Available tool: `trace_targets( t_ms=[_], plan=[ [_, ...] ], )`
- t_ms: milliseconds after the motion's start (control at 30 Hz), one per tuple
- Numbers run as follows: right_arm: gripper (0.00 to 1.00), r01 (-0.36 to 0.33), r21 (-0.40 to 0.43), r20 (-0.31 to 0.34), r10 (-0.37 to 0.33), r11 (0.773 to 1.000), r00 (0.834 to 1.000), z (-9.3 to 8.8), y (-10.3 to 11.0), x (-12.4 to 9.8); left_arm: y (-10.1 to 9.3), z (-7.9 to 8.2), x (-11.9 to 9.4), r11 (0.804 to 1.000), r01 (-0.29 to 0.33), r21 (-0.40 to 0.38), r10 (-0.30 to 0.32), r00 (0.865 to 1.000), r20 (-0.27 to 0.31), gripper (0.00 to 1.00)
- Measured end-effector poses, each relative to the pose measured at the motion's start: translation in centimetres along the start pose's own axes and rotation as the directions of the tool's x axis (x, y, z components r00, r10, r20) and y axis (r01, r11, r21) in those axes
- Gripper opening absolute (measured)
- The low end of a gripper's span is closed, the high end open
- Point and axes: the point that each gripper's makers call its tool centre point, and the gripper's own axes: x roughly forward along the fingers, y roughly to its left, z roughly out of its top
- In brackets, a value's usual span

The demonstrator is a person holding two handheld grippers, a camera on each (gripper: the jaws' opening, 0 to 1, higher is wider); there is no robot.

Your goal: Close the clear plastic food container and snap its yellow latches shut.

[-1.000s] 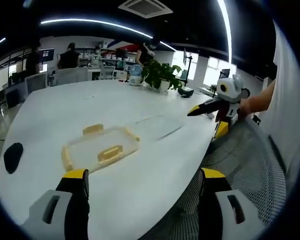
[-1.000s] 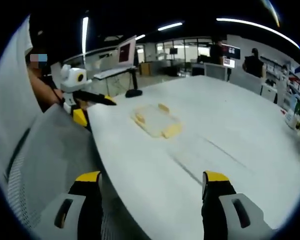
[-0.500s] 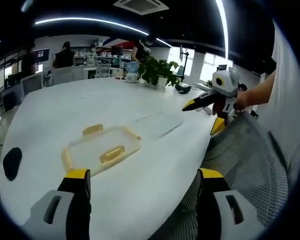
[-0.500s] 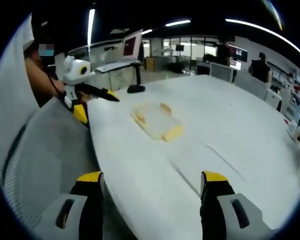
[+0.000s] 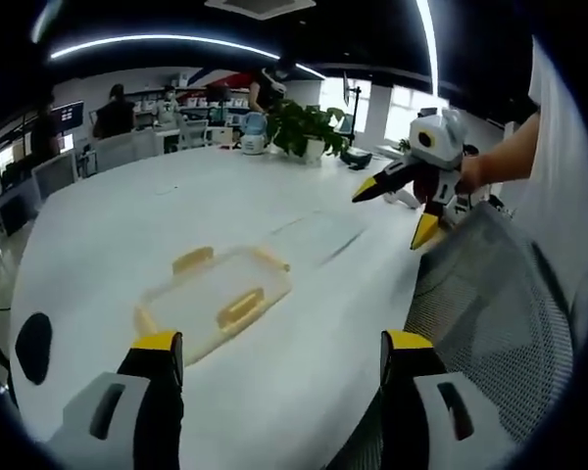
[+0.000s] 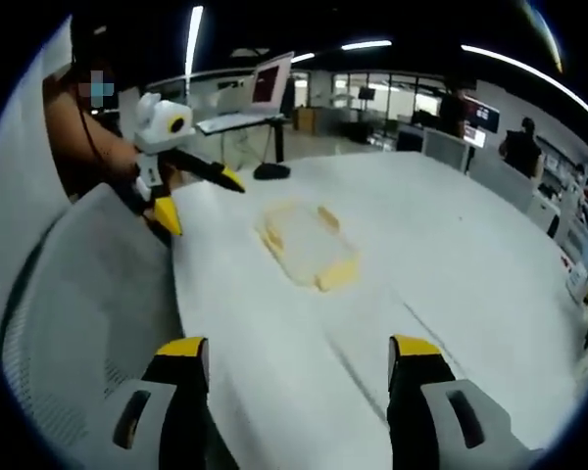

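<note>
While the clear plastic food container point(image 5: 214, 302) lies flat on the white table point(image 5: 127, 215), well ahead of both our tools, we have not yet touched it. Its yellow latches point(image 5: 240, 306) stick out along the edges; we cannot tell whether the lid is seated. Our left gripper point(image 5: 271, 364) hangs with jaws spread wide and empty over the near table edge, and our right gripper point(image 6: 299, 364) is likewise spread and empty, the container point(image 6: 306, 245) lying well apart from it. A mesh chair back point(image 5: 490, 313) sits beside us. We judge the main risk to be the light box sliding on the smooth top if one jaw presses a latch without the other steadying it, or a latch snapping over a misaligned lid.
</note>
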Motion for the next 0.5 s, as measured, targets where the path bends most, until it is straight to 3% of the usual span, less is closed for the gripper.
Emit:
trace_targets(
  t_ms=[500],
  plan=[
    [0.67,-0.037,-0.067,-0.057,0.033,0.997,0.998,0.8,-0.9,2.0,2.6,-0.4,0.4,0.998,0.031,0.050,-0.028,0.998,-0.056,0.82]
  ],
)
